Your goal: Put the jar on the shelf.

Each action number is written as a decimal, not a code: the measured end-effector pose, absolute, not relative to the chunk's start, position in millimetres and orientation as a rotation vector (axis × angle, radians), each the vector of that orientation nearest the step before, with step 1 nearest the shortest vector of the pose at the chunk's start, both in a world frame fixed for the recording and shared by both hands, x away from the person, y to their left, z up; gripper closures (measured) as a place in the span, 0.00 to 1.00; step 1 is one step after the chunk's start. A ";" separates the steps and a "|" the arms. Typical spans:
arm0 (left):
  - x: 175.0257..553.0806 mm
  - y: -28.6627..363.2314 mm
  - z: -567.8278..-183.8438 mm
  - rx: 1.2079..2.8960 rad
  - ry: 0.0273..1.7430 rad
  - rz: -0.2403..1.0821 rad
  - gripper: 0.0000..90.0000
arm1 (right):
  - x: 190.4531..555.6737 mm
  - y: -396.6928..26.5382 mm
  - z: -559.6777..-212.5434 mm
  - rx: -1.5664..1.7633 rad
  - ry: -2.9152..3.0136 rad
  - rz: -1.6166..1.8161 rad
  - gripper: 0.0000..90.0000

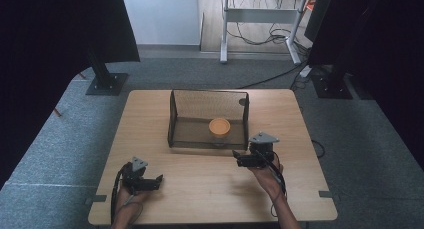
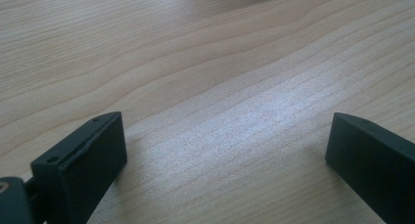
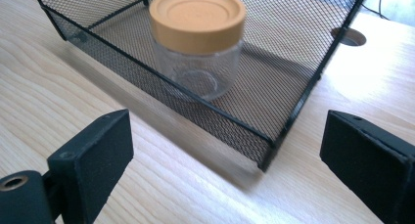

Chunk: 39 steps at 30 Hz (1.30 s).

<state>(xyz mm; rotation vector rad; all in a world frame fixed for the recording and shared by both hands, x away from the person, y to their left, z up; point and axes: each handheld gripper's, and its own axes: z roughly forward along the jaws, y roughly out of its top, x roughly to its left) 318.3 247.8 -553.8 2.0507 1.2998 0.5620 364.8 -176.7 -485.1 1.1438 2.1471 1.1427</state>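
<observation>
right gripper view | glass jar [image 3: 195, 70], round orange lid, in blk mesh tray [image 3: 288, 121] | both claws wide apart, w/ nothing between

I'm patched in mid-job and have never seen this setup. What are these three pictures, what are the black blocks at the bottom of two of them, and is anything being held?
A person stands at a wooden table with hand-held tongs in each hand. The high view looks down from above: the left tongs sit at the near left, the right tongs just in front of a black mesh tray. The other two pictures come from cameras riding on each tool. The black blocks are their jaws. In the tray stands a clear glass jar with an orange lid. Both tongs are open and hold nothing. The left ones point at bare wood, the right ones at the tray's near corner.
</observation>
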 end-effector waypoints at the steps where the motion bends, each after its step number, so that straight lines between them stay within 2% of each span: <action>1: 318.3 247.8 -553.8 2.051 1.300 0.562 0.02 | 363.4 -178.5 -486.1 1.146 2.144 1.141 0.06; 22: 318.0 247.5 -553.8 2.048 1.304 0.563 0.02 | 333.4 -219.5 -527.5 1.235 2.137 1.063 0.05; 39: 317.6 247.2 -553.9 2.047 1.306 0.564 0.02 | 324.6 -228.8 -555.4 1.283 2.208 1.000 0.07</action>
